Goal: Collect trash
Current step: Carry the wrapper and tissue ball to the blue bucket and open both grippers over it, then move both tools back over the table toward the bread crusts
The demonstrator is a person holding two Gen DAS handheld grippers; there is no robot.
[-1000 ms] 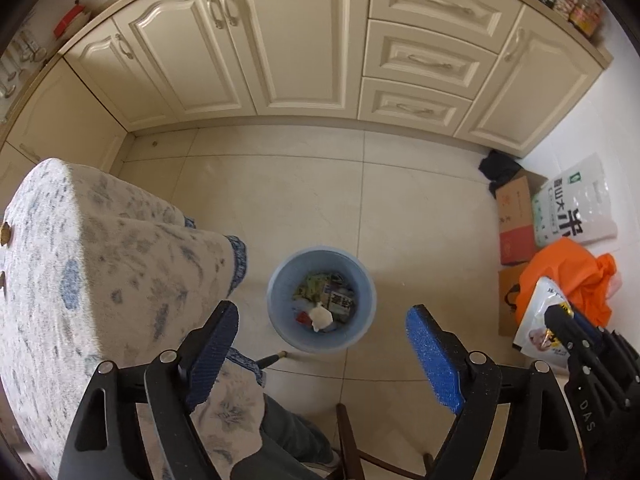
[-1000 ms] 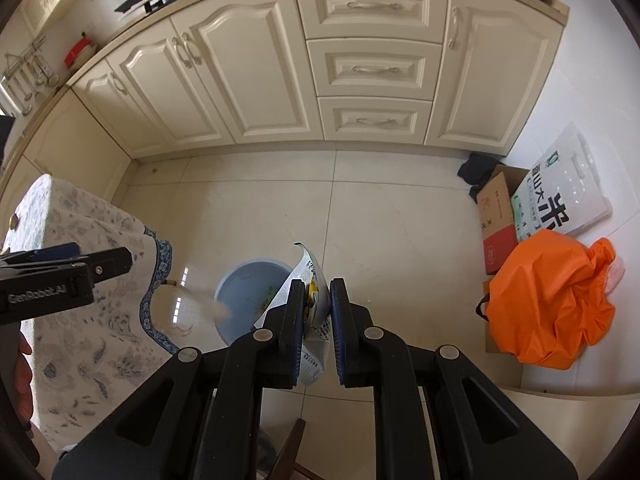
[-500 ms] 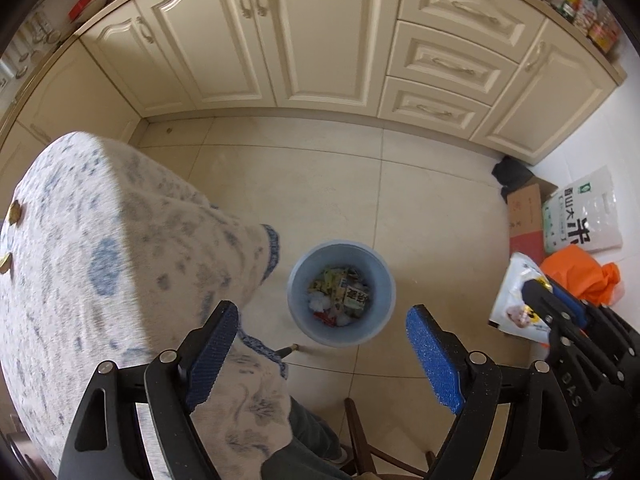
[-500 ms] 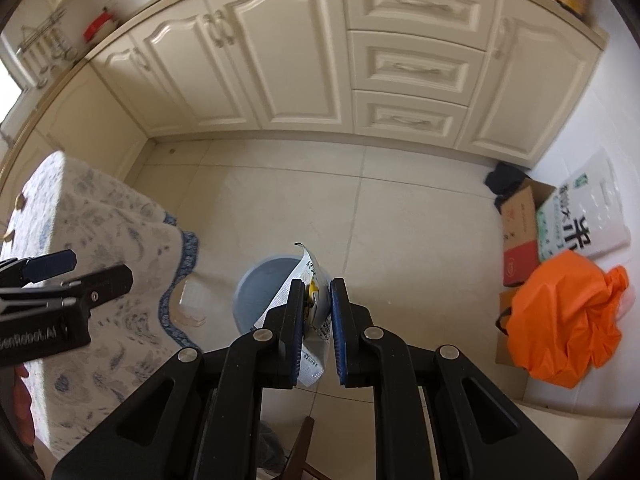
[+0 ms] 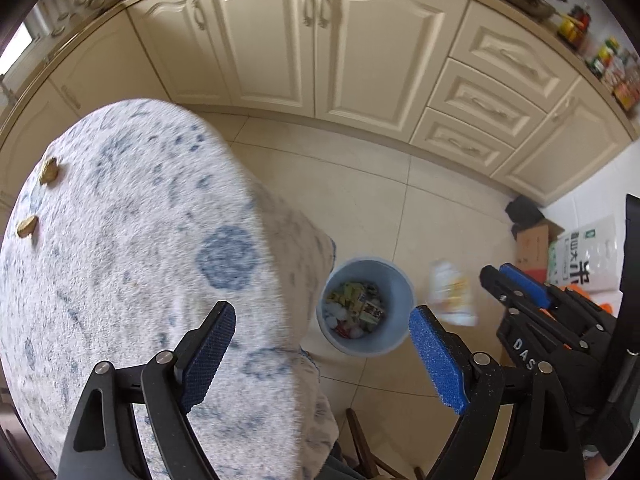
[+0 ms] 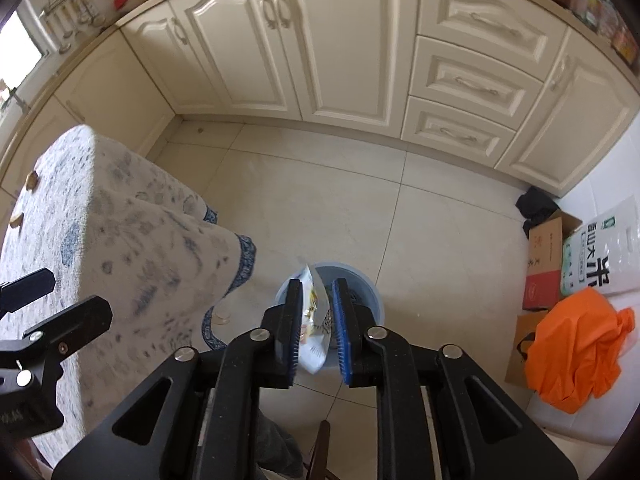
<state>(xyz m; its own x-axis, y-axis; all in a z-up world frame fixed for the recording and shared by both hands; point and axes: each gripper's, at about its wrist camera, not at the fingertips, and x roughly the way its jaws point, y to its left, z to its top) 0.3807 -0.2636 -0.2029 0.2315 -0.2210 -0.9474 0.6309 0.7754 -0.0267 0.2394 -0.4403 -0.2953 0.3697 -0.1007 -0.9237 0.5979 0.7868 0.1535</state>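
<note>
A light blue trash bin stands on the tiled floor beside the table, with wrappers and scraps inside; its rim also shows in the right wrist view. My right gripper hovers over the bin with its jaws parted, and a white snack wrapper hangs loose between them. In the left wrist view the wrapper is blurred in the air just right of the bin. My left gripper is open and empty above the table edge. Two small brown scraps lie on the tablecloth at far left.
A table with a blue-patterned cloth fills the left. Cream cabinets run along the back. At right are a cardboard box, a white rice bag and an orange bag. A chair part shows below.
My right gripper has opened and the wrapper is slipping free over the bin. Both grippers shifted left, bringing more of the table into view.
</note>
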